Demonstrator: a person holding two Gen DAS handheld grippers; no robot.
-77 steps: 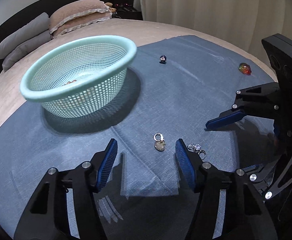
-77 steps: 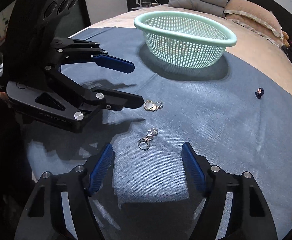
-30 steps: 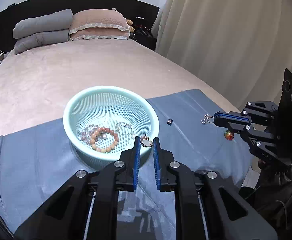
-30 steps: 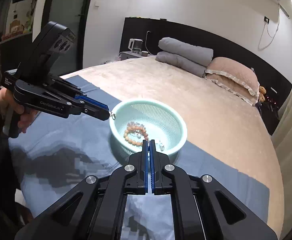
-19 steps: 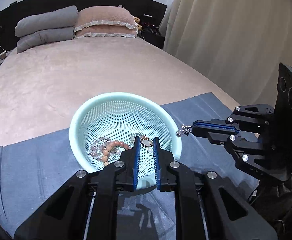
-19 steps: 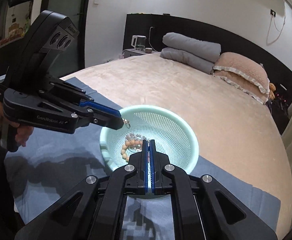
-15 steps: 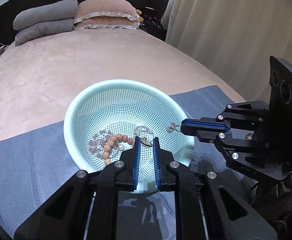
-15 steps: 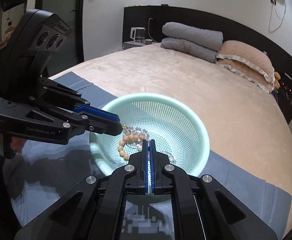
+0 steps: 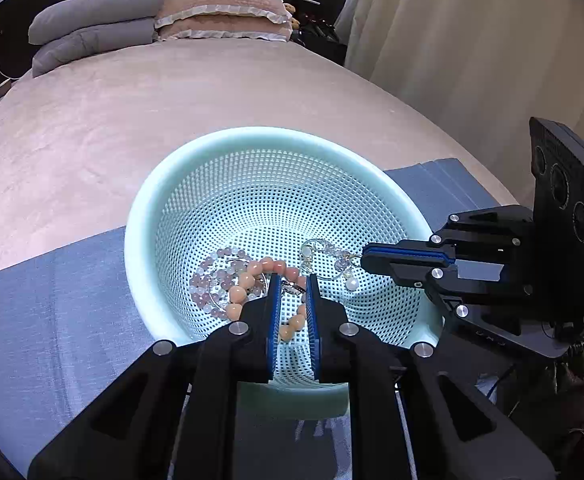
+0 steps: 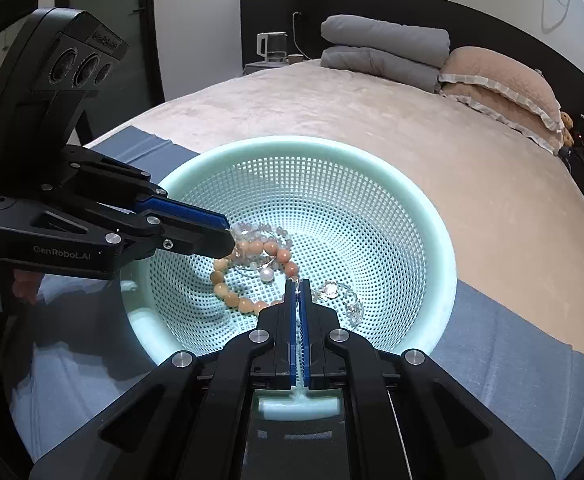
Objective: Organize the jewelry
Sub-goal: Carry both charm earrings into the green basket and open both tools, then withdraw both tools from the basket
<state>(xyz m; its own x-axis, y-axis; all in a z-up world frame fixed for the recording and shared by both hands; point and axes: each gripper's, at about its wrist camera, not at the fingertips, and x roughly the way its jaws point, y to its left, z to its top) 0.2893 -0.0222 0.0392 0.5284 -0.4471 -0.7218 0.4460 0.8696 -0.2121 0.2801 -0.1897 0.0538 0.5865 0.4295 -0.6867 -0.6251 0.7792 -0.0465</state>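
Left wrist view: the left gripper (image 9: 292, 280) reaches over the near rim of the mint-green basket (image 9: 164, 204), which sits on a blue cloth (image 9: 52, 304) spread over a beige bedspread (image 9: 132, 96). Its blue pads stand close together with a narrow gap, and a small metal charm (image 9: 290, 287) is pinched at their tips. On the basket floor lie a peach bead bracelet (image 9: 248, 280) and a pale lilac bead bracelet (image 9: 212, 276), touching each other. From the right, the right gripper (image 9: 366, 261) points into the basket with its jaws pressed together on a silver ring charm (image 9: 342, 268), which dangles just above the mesh beside a clear bracelet (image 9: 316, 246). Grey and pink pillows (image 9: 152, 12) lie at the head of the bed, next to a cream curtain (image 9: 472, 32).

Right wrist view: the right gripper (image 10: 299, 282) shows its pads nearly touching, a thin sliver of silver at their tips. The left gripper (image 10: 228, 240) comes in from the left above the peach bead bracelet (image 10: 252, 248); its pads are edge-on here and what they hold is hidden. A white pearl (image 10: 267, 275) and the clear bracelet (image 10: 340, 300) rest on the mesh of the basket (image 10: 432, 240)
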